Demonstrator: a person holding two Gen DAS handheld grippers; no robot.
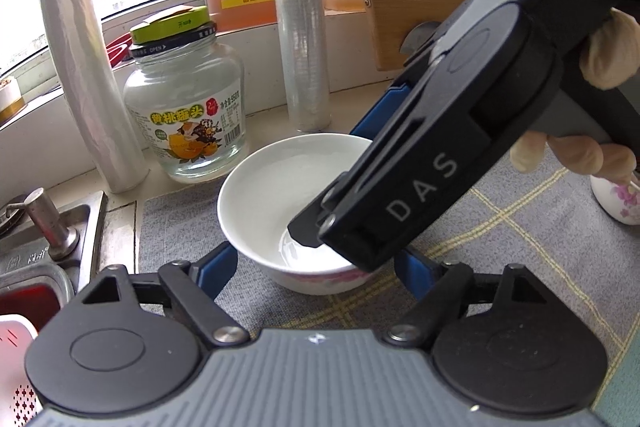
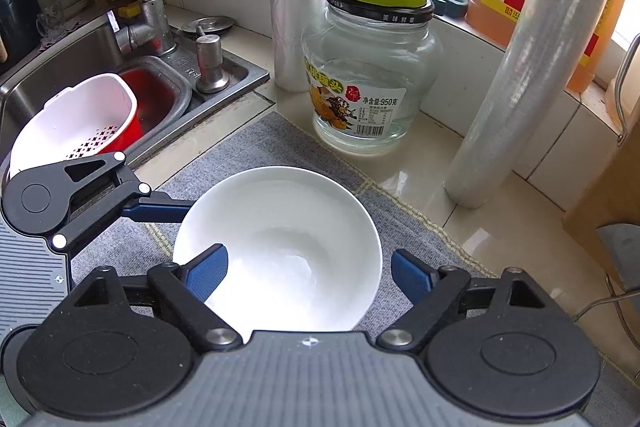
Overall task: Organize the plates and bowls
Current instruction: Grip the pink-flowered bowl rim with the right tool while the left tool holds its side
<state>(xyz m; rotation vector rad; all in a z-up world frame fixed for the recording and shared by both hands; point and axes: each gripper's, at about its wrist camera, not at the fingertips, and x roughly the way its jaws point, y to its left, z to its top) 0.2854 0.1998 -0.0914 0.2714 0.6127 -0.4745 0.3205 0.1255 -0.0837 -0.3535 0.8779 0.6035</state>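
Sitting on the grey mat [image 2: 280,143] on the desk [image 2: 472,203], right of the sink [image 2: 48,83] and in front of the jar [image 2: 368,75], the bowl [image 2: 280,247] is upright and empty. At its left side, the left gripper [image 1: 316,267] is half open around the bowl's near wall, one finger either side; whether the pads press on it cannot be told. Across the bowl's right rim, the right gripper [image 2: 308,267] is set with one finger inside and one outside; it is half open, and contact with the rim is not visible.

The step appears to be a rim grasp for lifting. The right gripper should be closed squarely on the wall, deep enough to prevent tilting, and the bowl raised straight, clear of the jar and the rolls [image 2: 528,67].
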